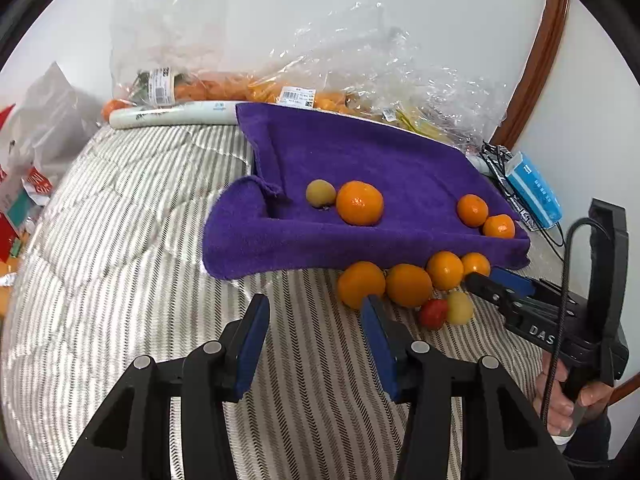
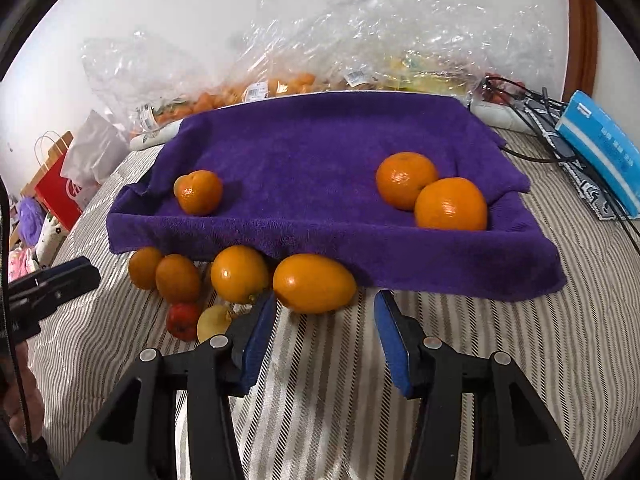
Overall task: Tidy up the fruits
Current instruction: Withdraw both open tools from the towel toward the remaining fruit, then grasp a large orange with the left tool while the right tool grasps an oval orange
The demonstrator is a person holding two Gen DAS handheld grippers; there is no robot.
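A tray draped in a purple towel (image 1: 360, 152) (image 2: 320, 148) sits on a striped quilt. On it lie a large orange (image 1: 359, 203), a small green fruit (image 1: 321, 193) and two oranges at the right (image 1: 472, 210) (image 2: 450, 204). Several oranges (image 1: 408, 285) (image 2: 314, 283) lie on the quilt along the tray's front edge, with a small red fruit (image 1: 433, 313) (image 2: 182, 320) and a yellow one (image 1: 460, 307) (image 2: 214, 322). My left gripper (image 1: 316, 312) is open and empty, just left of this row. My right gripper (image 2: 326, 312) (image 1: 486, 280) is open, right in front of the rightmost orange.
Clear plastic bags (image 1: 280, 80) (image 2: 360, 52) with more fruit lie behind the tray against the wall. A blue box (image 1: 534, 192) (image 2: 600, 152) and cables are at the right. Paper bags (image 2: 60, 184) stand at the left beyond the quilt's edge.
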